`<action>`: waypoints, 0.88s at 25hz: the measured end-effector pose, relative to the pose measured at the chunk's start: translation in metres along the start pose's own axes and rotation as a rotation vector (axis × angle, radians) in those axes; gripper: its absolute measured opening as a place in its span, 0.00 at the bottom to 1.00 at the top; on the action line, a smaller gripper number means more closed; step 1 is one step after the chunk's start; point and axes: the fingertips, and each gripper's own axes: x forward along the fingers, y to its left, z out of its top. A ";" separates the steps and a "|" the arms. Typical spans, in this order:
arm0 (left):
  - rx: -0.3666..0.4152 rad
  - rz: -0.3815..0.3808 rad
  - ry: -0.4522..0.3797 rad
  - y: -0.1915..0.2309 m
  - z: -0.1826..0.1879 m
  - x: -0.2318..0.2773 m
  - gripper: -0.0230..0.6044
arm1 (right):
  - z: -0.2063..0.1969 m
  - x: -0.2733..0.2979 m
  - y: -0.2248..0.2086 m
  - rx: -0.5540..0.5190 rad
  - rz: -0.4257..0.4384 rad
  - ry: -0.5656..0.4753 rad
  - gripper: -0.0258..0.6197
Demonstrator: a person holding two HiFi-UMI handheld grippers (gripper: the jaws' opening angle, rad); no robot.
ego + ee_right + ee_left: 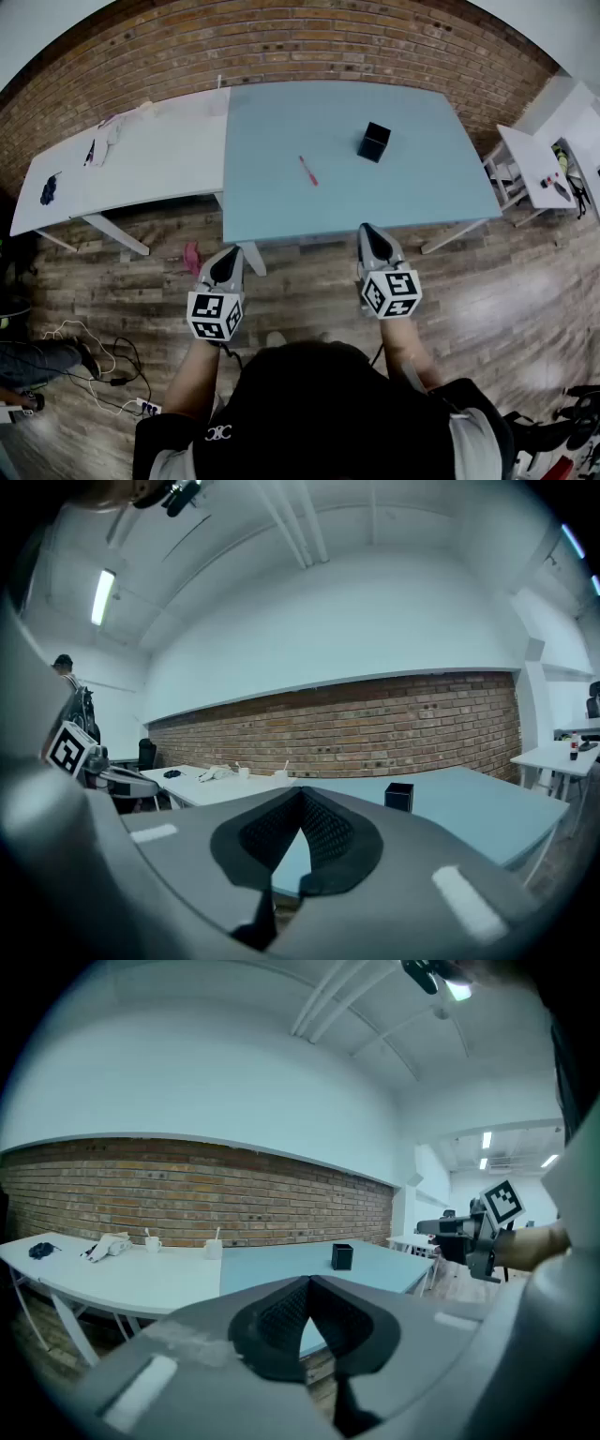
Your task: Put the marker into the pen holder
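Note:
A red marker lies flat near the middle of the light blue table. The black square pen holder stands upright to its right and farther back; it also shows as the pen holder and the pen holder. My left gripper is shut and empty, held over the floor just short of the table's near edge. My right gripper is shut and empty too, its tips at the table's front edge. In both gripper views the jaws meet with nothing between them.
A white table adjoins on the left, with cups, cloth and a dark object on it. Another small white table stands at the right. A brick wall runs behind. Cables lie on the wooden floor at the left.

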 end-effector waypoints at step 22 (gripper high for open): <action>0.010 -0.119 -0.018 0.053 -0.007 0.021 0.05 | -0.025 0.027 0.029 0.028 -0.165 0.030 0.05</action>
